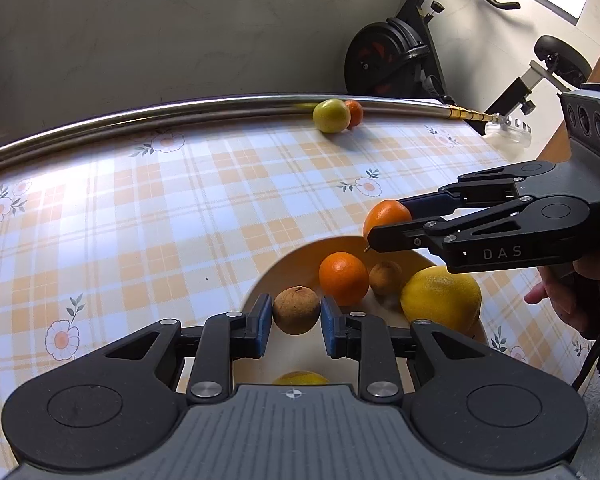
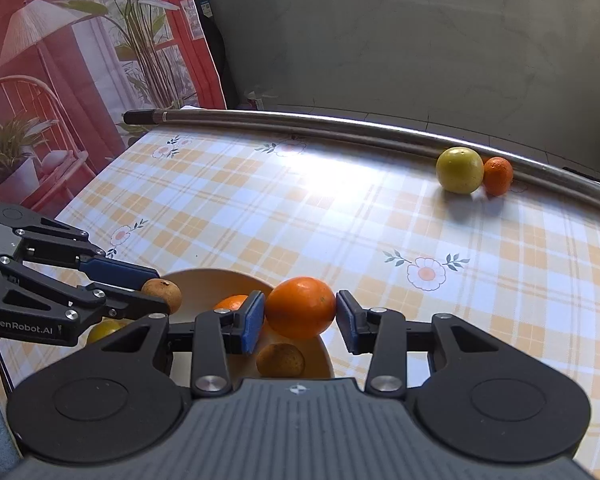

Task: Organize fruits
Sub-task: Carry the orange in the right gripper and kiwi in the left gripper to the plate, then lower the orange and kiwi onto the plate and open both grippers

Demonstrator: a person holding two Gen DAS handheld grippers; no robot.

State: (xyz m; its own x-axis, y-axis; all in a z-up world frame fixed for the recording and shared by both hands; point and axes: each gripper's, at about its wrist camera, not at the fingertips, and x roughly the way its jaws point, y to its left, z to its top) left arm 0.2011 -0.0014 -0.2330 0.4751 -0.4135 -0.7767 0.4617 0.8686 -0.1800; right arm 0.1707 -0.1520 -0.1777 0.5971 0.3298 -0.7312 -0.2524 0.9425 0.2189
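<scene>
My left gripper (image 1: pixel 296 322) is shut on a small brown fruit (image 1: pixel 296 310) and holds it over the cream bowl (image 1: pixel 296 260). My right gripper (image 2: pixel 300 318) is shut on an orange (image 2: pixel 300 307) above the same bowl (image 2: pixel 204 284); it shows in the left wrist view (image 1: pixel 384 226) too. In the bowl lie an orange (image 1: pixel 343 278), another brown fruit (image 1: pixel 385 277) and a large yellow citrus (image 1: pixel 440 298). A green-yellow fruit (image 2: pixel 459 169) and a small orange (image 2: pixel 498 176) rest far back against the metal pipe (image 2: pixel 340 126).
The table wears an orange-and-blue checked cloth with flowers (image 1: pixel 160 220). The metal pipe lies along its far edge (image 1: pixel 140 116). An exercise bike (image 1: pixel 400 56) stands behind the table. A red poster and chair (image 2: pixel 40 100) stand to the left.
</scene>
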